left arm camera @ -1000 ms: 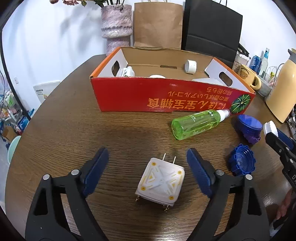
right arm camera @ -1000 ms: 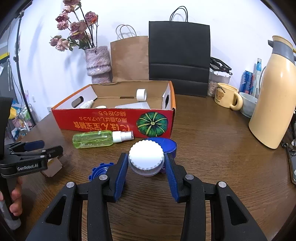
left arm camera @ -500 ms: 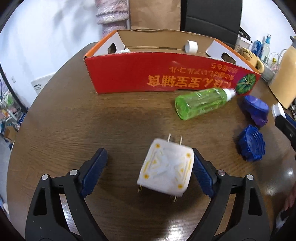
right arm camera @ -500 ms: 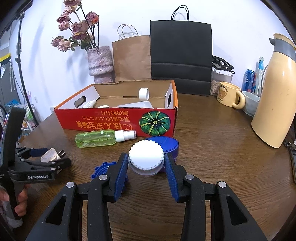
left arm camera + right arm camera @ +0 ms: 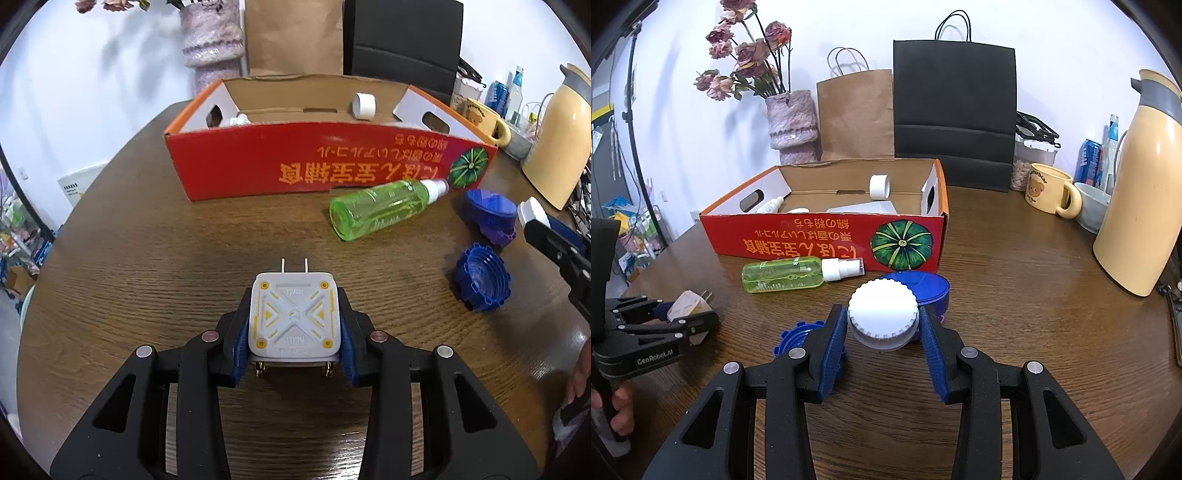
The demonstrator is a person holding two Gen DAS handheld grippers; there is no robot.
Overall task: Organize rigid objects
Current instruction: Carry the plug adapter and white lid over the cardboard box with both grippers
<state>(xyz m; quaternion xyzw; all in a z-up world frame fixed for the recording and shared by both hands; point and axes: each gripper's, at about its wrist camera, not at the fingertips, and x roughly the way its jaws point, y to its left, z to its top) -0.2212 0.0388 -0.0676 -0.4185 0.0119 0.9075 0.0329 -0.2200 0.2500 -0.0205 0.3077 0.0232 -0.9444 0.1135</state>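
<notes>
A white plug adapter [image 5: 294,317] with yellow marks sits between the blue pads of my left gripper [image 5: 294,295], just above the wooden table. The jaws are closing and both pads press on its sides. The right wrist view shows that gripper [image 5: 683,314] at the left, with the adapter [image 5: 687,301] in it. My right gripper [image 5: 882,325] is shut on a white ribbed cap [image 5: 882,306]. A red cardboard box [image 5: 314,170] stands behind, holding a few white items. In front of it lie a green spray bottle [image 5: 380,208], a blue notched lid [image 5: 482,282] and a blue container [image 5: 489,214].
A cream thermos jug [image 5: 1137,206], a bear mug [image 5: 1049,194] and a bowl [image 5: 1093,206] stand at the right. Behind the box are a black bag [image 5: 955,110], a brown paper bag [image 5: 855,114] and a vase of dried flowers [image 5: 792,125].
The left jaws went from wide open around the adapter lying on the table to closed on its sides. The right gripper stayed still with the white cap.
</notes>
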